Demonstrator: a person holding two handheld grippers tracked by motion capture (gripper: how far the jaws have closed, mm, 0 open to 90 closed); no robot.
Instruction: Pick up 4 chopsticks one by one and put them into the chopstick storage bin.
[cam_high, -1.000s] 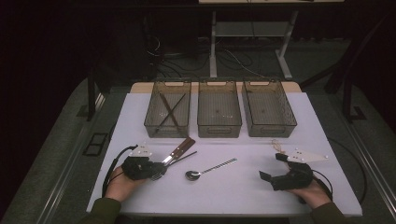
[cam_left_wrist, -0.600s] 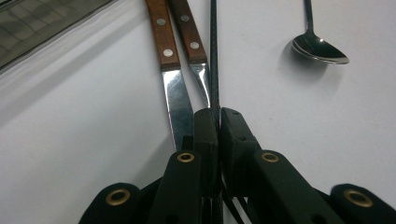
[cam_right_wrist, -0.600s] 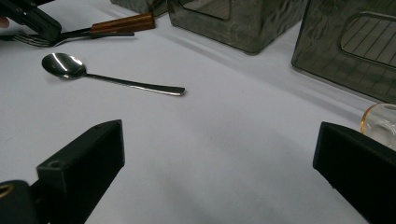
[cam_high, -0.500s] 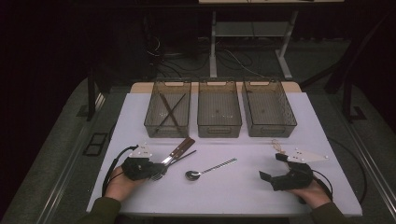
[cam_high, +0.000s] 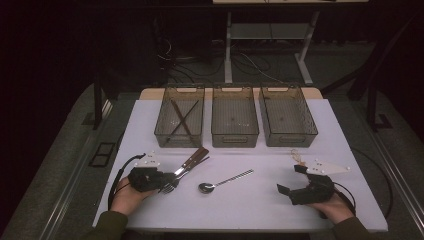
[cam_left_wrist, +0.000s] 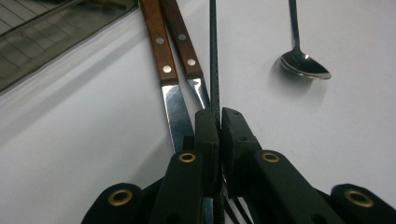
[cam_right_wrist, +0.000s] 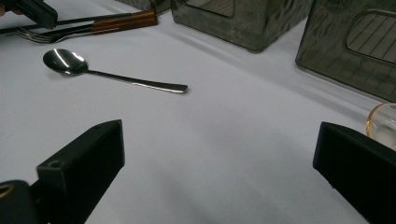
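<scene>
White table (cam_high: 260, 200), left tongs (cam_left_wrist: 219, 122) clamped on thin dark rod (cam_left_wrist: 214, 56) pointing toward bins, right tongs (cam_right_wrist: 219, 154) apart

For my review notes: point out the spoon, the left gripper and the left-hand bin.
spoon (cam_high: 206, 187), high view, on its bowl.
left gripper (cam_left_wrist: 218, 122), left gripper view, between its closed jaw tips.
left-hand bin (cam_high: 179, 142), high view, on its front wall.

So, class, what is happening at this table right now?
A person works at a white table with a tool in each hand. The left tool is shut on a thin dark rod, beside a wooden-handled knife and fork. The right tool rests open, holding nothing. A spoon lies between them, and three bins stand behind.
</scene>
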